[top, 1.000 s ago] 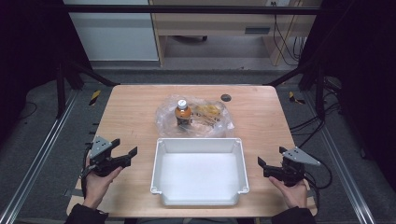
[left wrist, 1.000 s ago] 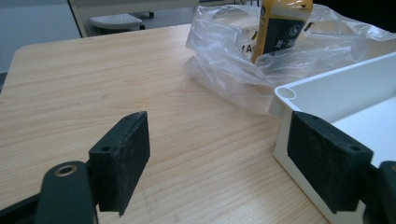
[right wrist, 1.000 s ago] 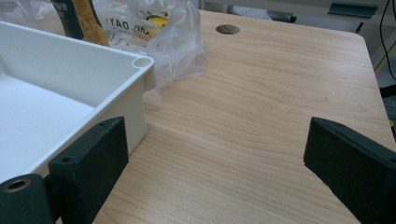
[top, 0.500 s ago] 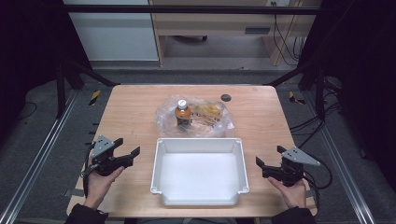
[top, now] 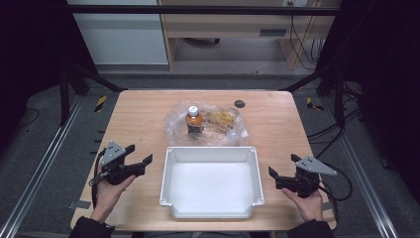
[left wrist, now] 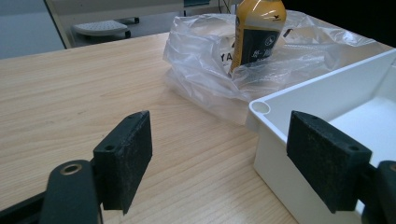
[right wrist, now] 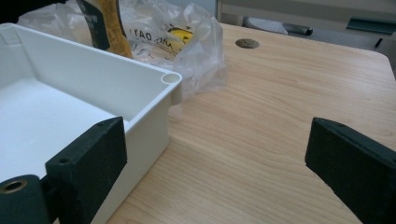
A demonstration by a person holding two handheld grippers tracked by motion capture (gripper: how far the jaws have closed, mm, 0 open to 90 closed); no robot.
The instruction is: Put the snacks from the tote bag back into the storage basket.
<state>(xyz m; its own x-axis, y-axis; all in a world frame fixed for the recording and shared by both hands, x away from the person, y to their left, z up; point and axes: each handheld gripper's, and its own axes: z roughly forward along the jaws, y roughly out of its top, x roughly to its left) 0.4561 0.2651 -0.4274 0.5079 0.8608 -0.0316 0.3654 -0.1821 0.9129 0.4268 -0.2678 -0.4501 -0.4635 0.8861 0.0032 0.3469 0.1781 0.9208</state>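
Observation:
A white plastic tray (top: 210, 149) sits empty at the table's near middle. Just behind it lies a crumpled clear plastic bag (top: 225, 125) with an orange-capped bottle (top: 193, 120) standing upright in it. My left gripper (top: 140, 153) hovers open to the left of the tray, nothing between its jaws. My right gripper (top: 282, 165) stands open on the tray's right, also holding nothing. In the left gripper view, the left gripper (left wrist: 224, 158) faces the tray's corner (left wrist: 260, 108), with the bag (left wrist: 205, 65) and bottle (left wrist: 259, 32) beyond. In the right gripper view, the right gripper (right wrist: 219, 163) straddles the tray's corner (right wrist: 170, 78).
A dark round grommet (top: 239, 103) is set in the wooden tabletop behind the bag. Yellow packets lie inside the bag (right wrist: 187, 42). Bare wood (top: 133, 119) stretches on both sides of the tray. Metal rails and cables run beside the table.
Both grippers have edged slightly inward towards the tray. Their jaws stay open. Tray, bag and bottle have not moved.

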